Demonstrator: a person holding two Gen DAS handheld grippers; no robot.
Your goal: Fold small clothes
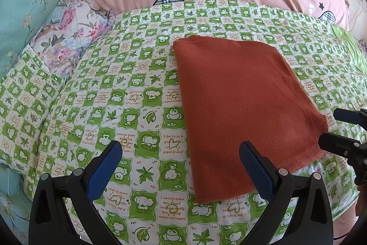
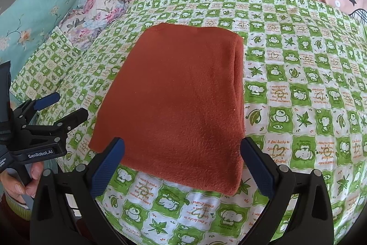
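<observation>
Left wrist view: our left gripper (image 1: 181,167) is spread wide and empty, just off the near-left edge of the rust-red garment (image 1: 240,107), which lies flat as a rectangle on the green checked sheet (image 1: 114,95).

Right wrist view: our right gripper (image 2: 183,164) is likewise spread, straddling the garment's (image 2: 179,102) near edge. The layered right edge suggests folds already made. Next we judge either one more halving or set-aside.
</observation>
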